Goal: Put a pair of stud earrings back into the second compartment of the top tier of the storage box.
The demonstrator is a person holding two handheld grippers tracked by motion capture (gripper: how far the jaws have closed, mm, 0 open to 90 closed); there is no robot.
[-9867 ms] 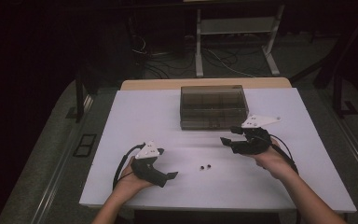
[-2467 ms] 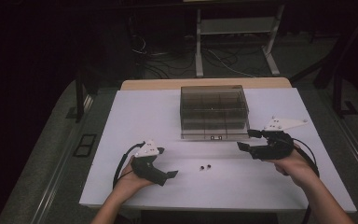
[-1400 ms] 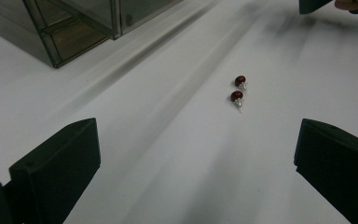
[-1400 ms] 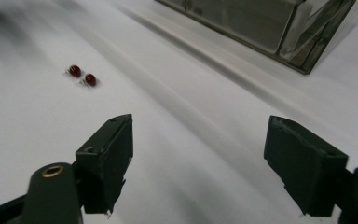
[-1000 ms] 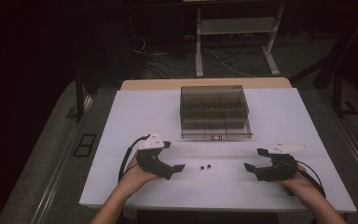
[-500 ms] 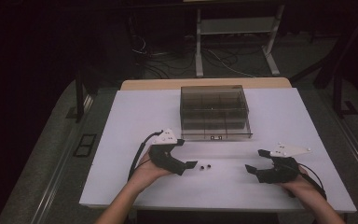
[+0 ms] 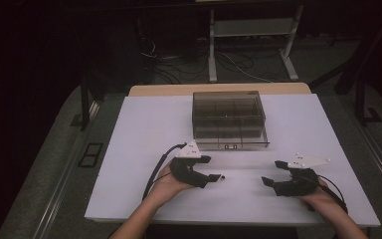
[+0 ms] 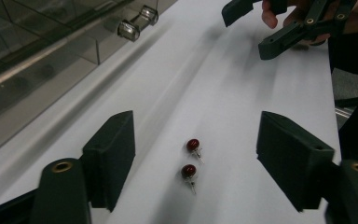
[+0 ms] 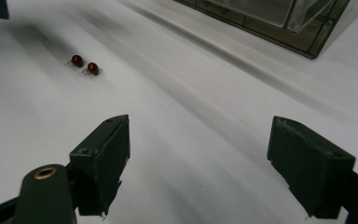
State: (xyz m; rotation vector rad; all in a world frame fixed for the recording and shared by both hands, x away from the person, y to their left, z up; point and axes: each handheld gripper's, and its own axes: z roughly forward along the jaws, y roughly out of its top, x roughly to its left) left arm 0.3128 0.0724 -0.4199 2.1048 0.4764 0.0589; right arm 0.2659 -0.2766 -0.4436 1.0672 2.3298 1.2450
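Observation:
Two small red bead earrings (image 8: pixel 192 145) (image 8: pixel 188 171) lie side by side on the white table (image 7: pixel 144 134); the right gripper view has them far off (image 9: pixel 85 64). My left gripper (image 7: pixel 218 177) is low over the table, and the earrings lie between its jaws (image 8: pixel 196 135). Those jaws have just been closing, but the pads stand well apart from the beads. My right gripper (image 7: pixel 272 172) rests near the front right, open with nothing between its jaws (image 9: pixel 200 140). It also shows in the left gripper view (image 8: pixel 270 28).
A clear plastic compartment box (image 7: pixel 229 119) stands at the back middle of the table, its front latch (image 8: pixel 137 23) facing me. A metal stand (image 7: pixel 251 30) and cables lie on the floor beyond the table.
My left gripper has slid right along the table until its jaws reach the earrings. The right gripper has stayed near the front right.

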